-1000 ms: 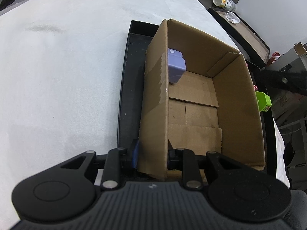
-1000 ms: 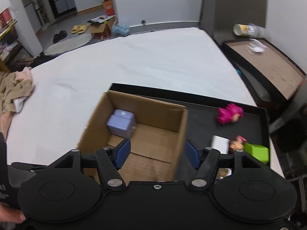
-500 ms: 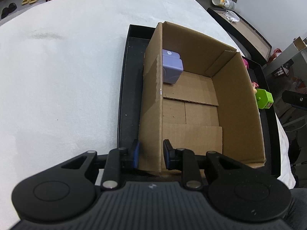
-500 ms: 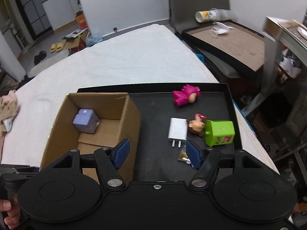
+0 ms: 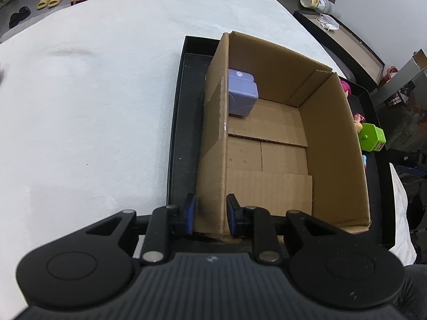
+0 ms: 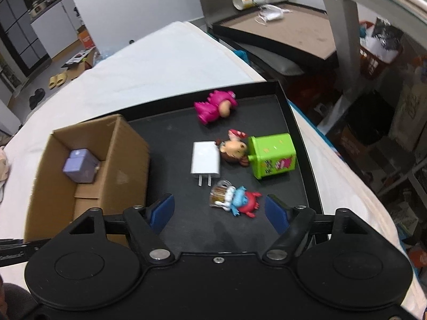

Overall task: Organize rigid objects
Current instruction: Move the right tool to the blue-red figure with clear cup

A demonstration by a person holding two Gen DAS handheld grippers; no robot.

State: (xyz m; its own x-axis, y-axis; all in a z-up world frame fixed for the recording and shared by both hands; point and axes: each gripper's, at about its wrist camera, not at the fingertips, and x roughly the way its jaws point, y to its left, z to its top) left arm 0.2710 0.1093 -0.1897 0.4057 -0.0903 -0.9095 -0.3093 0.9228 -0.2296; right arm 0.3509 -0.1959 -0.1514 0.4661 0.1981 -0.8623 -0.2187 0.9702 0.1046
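Cardboard box point(image 5: 267, 146), on black tray point(image 6: 293, 122): wall clamped in left gripper point(image 5: 209, 217). Right gripper point(image 6: 220, 209): jaws opening, empty, above crab figure point(image 6: 234, 198). Risk: figure, seemingly fused to a small jar, skids sideways under an off-centre pinch.

Colours of tray contents and box

Brown cardboard box point(image 6: 88, 165) holding lilac cube point(image 6: 80, 166); black tray point(image 6: 293, 133); magenta dinosaur figure point(image 6: 214, 106); white charger point(image 6: 205, 158); lime-green block point(image 6: 273, 156) with pink print; blue-and-red figure point(image 6: 241, 200); white cloth point(image 5: 80, 106).
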